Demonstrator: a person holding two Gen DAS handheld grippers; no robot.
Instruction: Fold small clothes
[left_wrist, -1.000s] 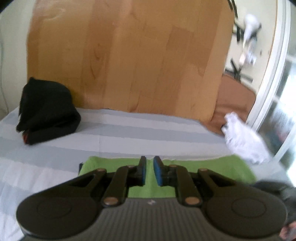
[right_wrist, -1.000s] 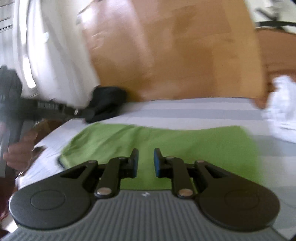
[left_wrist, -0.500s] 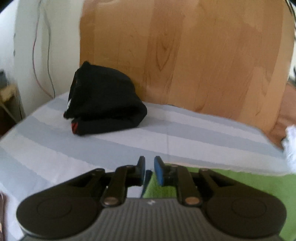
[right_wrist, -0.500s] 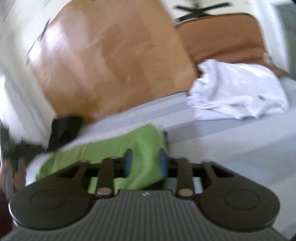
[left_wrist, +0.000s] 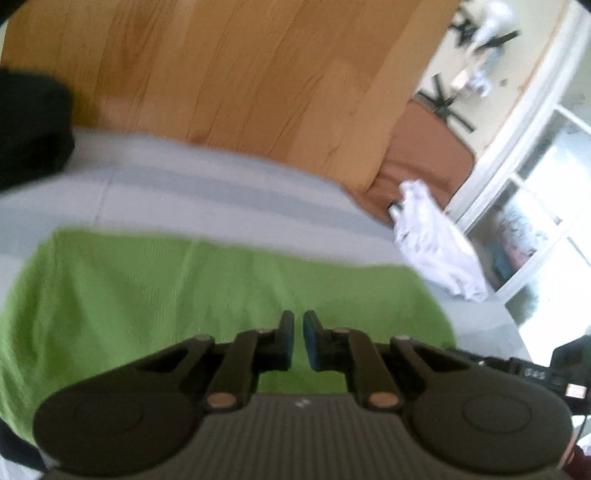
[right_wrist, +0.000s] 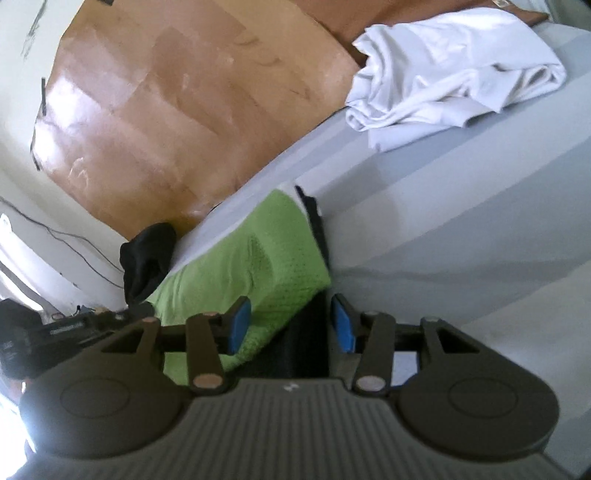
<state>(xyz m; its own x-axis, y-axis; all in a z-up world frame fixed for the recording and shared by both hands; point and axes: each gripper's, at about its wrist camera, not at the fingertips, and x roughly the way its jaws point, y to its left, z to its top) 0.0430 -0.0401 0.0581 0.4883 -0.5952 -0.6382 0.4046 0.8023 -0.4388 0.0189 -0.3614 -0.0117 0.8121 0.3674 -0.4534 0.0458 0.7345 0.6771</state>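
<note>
A green knit garment (left_wrist: 207, 295) with a dark trim lies flat on the striped grey bed sheet (left_wrist: 207, 192). My left gripper (left_wrist: 298, 332) hovers over its near middle with the jaws nearly closed and nothing between them. In the right wrist view the garment (right_wrist: 240, 266) runs away to the left, and its right end with the dark edge (right_wrist: 314, 218) sits between the jaws. My right gripper (right_wrist: 288, 325) is open around that end and does not pinch it.
A crumpled white garment (right_wrist: 443, 74) lies at the far right of the bed, also in the left wrist view (left_wrist: 436, 240). A black folded garment (right_wrist: 147, 254) sits at the far left by the wooden headboard (left_wrist: 240, 74). A window is on the right.
My right gripper has opened wider and slid to the garment's right end. My left gripper swung left toward the black garment, then came back over the middle of the green one.
</note>
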